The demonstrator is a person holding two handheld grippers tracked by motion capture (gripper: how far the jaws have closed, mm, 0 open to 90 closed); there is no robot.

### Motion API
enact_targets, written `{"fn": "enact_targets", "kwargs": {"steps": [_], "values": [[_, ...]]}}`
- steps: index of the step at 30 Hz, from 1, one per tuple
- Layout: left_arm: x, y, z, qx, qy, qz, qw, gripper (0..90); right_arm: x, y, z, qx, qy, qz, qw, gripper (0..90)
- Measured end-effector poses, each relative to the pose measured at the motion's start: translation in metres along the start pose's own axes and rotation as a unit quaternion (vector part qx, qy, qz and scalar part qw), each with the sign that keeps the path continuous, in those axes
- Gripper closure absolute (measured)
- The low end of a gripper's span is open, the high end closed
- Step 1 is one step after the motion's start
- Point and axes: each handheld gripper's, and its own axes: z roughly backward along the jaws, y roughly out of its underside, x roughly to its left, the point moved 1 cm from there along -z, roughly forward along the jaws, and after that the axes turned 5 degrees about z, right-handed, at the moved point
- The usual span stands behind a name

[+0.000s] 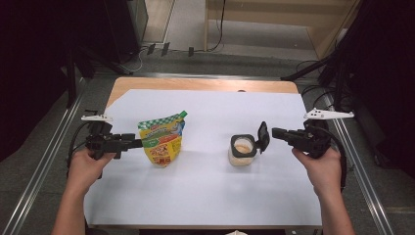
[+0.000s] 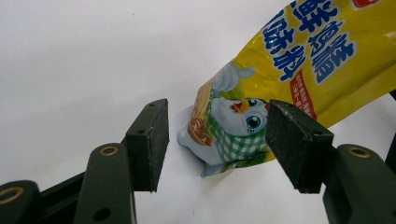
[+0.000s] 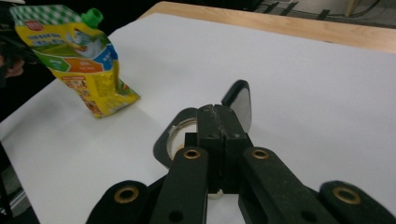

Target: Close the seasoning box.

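Here's the pouch [image 1: 161, 139], yellow with a green cap, standing on the white sheet [image 1: 205, 191] at about nine o'clock from the sheet's centre, leaning a little, its cap corner up toward one o'clock. Right beside it, on its nine o'clock side, sits the left claw [image 1: 138, 143], and in the left gripper view that left claw [image 2: 217, 140] is wide, its two pads standing either side of the pouch [image 2: 261, 102], a corner of the pouch between them with a clear gap to the left pad; whether the right pad touches the foil I cannot tell. Over at three o'clock from the pouch, well apart from it, stands the jar [image 1: 242, 151], small, clear, with pale contents, a dark rim and its flip lid [image 1: 263, 136] hinged up on the three o'clock side. The right claw [image 1: 275, 132] sits just beside that lid, and in the right gripper view the right claw [image 3: 220, 122] is pressed together, pad flat against pad with nothing between, the tips right over the jar [image 3: 175, 137] and the lid [image 3: 238, 100] rising just past them. Both hands [image 1: 85, 164] grip their handles from the six o'clock edge. The wooden bench [image 1: 205, 84] peeks out beyond the sheet at twelve o'clock.
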Motion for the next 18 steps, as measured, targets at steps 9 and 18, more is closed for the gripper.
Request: {"fn": "enact_targets", "kwargs": {"steps": [9,18], "values": [[0.001,0.000,0.002,-0.006,0.000,0.001,1.0000,40.6,-0.006,0.013,-0.021,0.027,0.005,-0.012,0.9996,90.0],[0.001,0.000,0.002,-0.005,0.000,0.000,1.0000,40.6,-0.005,0.020,-0.038,0.039,0.004,-0.015,0.9991,90.0]]}}
